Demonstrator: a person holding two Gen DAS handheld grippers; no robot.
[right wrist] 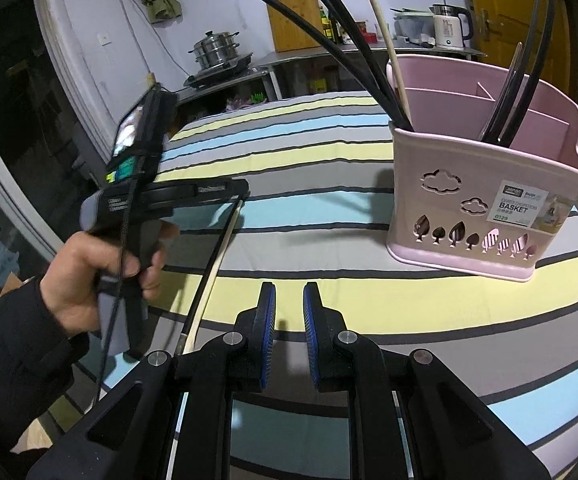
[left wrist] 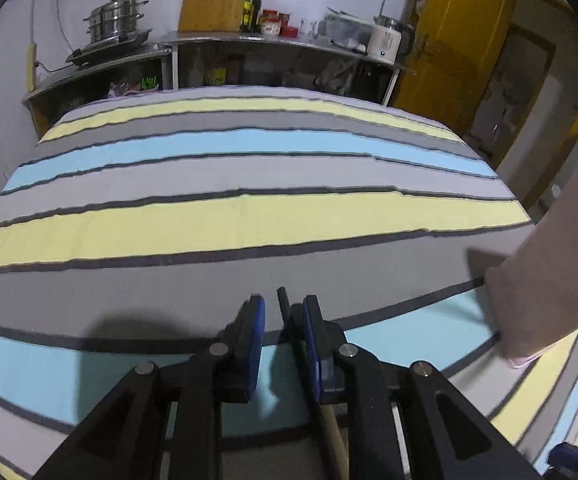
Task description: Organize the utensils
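Over striped cloth (left wrist: 249,216), left hand-held gripper (left wrist: 284,305) (released) straddles chopsticks (right wrist: 218,258); right hand-held gripper (right wrist: 289,293) gapes empty.

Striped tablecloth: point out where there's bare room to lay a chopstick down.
The striped tablecloth lies bare from the pink plastic utensil basket across to the left gripper and back to its far edge. The near-left is crowded: a pale wooden chopstick and a black one slant there.
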